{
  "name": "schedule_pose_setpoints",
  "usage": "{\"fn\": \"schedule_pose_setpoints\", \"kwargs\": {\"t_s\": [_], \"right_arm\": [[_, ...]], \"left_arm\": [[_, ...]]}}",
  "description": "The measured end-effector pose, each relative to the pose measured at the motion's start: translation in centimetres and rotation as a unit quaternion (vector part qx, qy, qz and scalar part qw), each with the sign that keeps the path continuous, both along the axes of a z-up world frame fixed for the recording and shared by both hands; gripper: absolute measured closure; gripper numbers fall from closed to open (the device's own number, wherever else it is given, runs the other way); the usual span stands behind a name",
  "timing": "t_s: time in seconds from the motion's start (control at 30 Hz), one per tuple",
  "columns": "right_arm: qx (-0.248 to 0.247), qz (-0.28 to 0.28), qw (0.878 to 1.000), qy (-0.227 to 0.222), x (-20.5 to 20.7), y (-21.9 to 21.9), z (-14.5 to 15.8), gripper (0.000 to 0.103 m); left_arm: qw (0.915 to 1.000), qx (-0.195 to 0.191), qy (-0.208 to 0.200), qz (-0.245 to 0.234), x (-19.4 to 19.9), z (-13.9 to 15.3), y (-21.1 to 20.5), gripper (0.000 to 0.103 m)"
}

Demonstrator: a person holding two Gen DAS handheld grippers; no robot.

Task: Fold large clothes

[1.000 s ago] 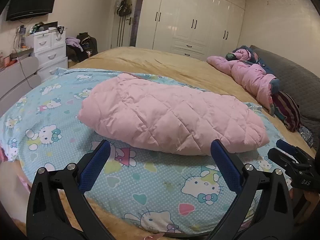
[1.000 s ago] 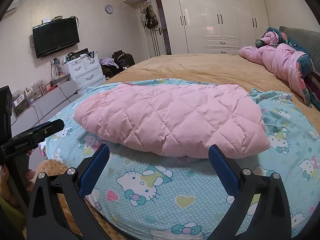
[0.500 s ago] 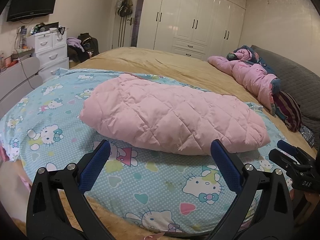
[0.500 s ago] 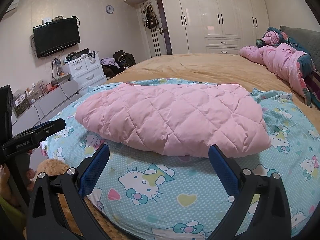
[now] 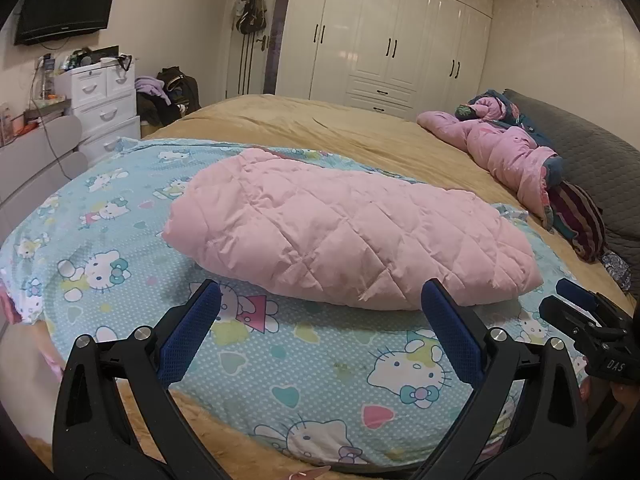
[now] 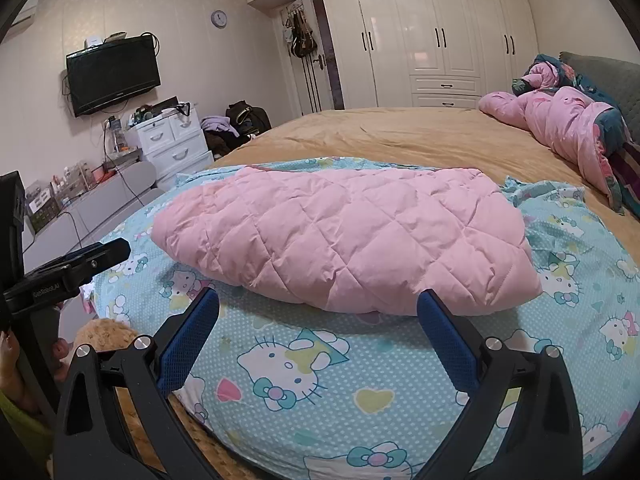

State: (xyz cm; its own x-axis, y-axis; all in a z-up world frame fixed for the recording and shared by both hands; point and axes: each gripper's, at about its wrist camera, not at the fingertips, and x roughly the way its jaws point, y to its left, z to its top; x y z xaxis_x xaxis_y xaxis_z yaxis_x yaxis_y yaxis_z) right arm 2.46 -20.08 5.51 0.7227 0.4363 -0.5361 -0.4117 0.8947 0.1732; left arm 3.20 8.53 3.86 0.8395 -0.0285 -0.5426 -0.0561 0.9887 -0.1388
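Note:
A pink quilted jacket [image 5: 344,236] lies folded into a long padded bundle on a blue Hello Kitty sheet [image 5: 280,364] spread over the bed. It also shows in the right wrist view [image 6: 352,240], on the same sheet [image 6: 320,380]. My left gripper [image 5: 320,328] is open and empty, held just short of the bundle's near edge. My right gripper [image 6: 318,328] is open and empty, also just short of the near edge. The right gripper shows at the right edge of the left wrist view [image 5: 588,328]; the left gripper shows at the left edge of the right wrist view [image 6: 68,272].
The bed has a tan cover [image 5: 320,128]. A second pink jacket [image 5: 504,148] lies heaped by the grey headboard [image 5: 592,148]. White drawers [image 5: 104,100] and a low grey unit [image 6: 92,204] stand left of the bed. White wardrobes [image 6: 432,36] line the far wall.
Both grippers have shifted very slightly; the jacket sits a touch lower and nearer in both views. Nothing was grasped or released.

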Motion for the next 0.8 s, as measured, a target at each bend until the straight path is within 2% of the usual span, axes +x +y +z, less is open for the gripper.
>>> {"fn": "schedule_pose_setpoints", "kwargs": {"t_s": [0.8], "right_arm": [[-0.004, 0.002, 1.000, -0.002, 0.13, 0.21, 0.17, 0.004]], "left_arm": [[1.0000, 0.001, 0.002, 0.003, -0.24, 0.11, 0.22, 0.009]]}}
